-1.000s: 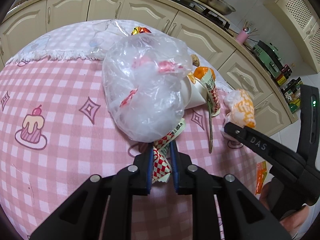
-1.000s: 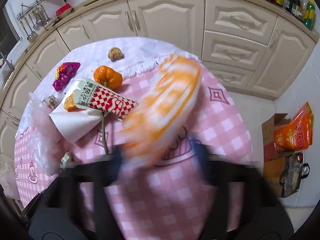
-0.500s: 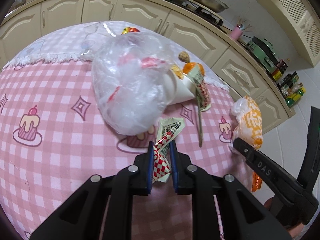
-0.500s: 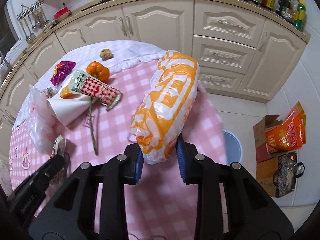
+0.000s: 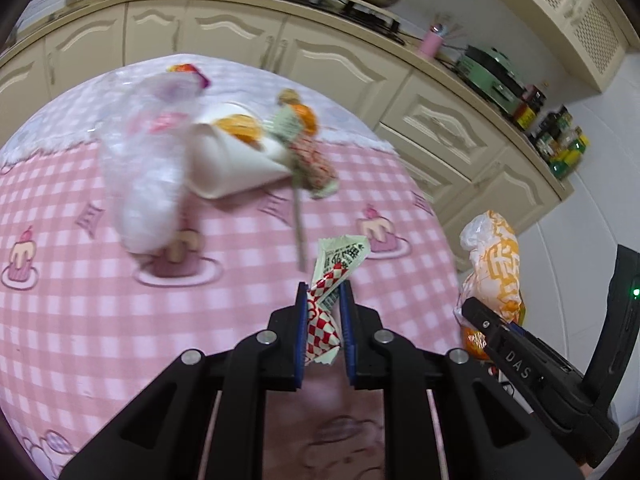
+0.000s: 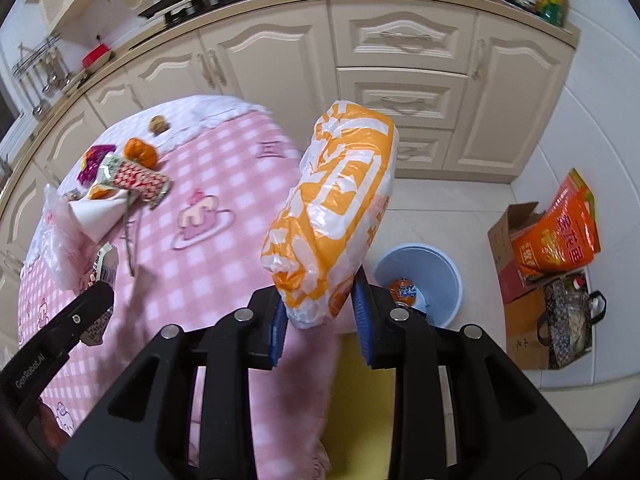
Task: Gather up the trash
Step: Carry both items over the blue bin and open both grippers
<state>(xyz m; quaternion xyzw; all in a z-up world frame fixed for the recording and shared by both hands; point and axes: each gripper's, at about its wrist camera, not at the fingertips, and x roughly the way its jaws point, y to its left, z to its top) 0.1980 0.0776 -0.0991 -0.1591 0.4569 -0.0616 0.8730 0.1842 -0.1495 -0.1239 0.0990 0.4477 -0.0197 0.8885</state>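
My left gripper [image 5: 325,298] is shut on a red-and-white checkered wrapper [image 5: 334,288] and holds it above the pink checked tablecloth [image 5: 80,280] near its right edge. My right gripper [image 6: 320,304] is shut on an orange-and-white plastic bag [image 6: 332,216], held past the table's edge; the bag also shows in the left wrist view [image 5: 494,264]. A pale blue trash bin [image 6: 418,284] with an orange can inside stands on the floor just right of the bag. More trash lies on the table: a clear plastic bag [image 5: 148,172], a white paper cone [image 5: 228,164], a checkered tube [image 6: 138,180].
An orange fruit [image 6: 140,152], a purple wrapper [image 6: 94,162] and a walnut-like lump [image 6: 158,124] sit at the table's far side. Cream kitchen cabinets [image 6: 400,60] curve behind. A cardboard box [image 6: 524,248] with an orange sack and a dark bag stand on the floor right.
Both grippers have pulled back and swung right, off the table's right edge. The orange bag now hangs near the blue bin, which has come into view. The checkered wrapper is lifted clear of the clear bag.
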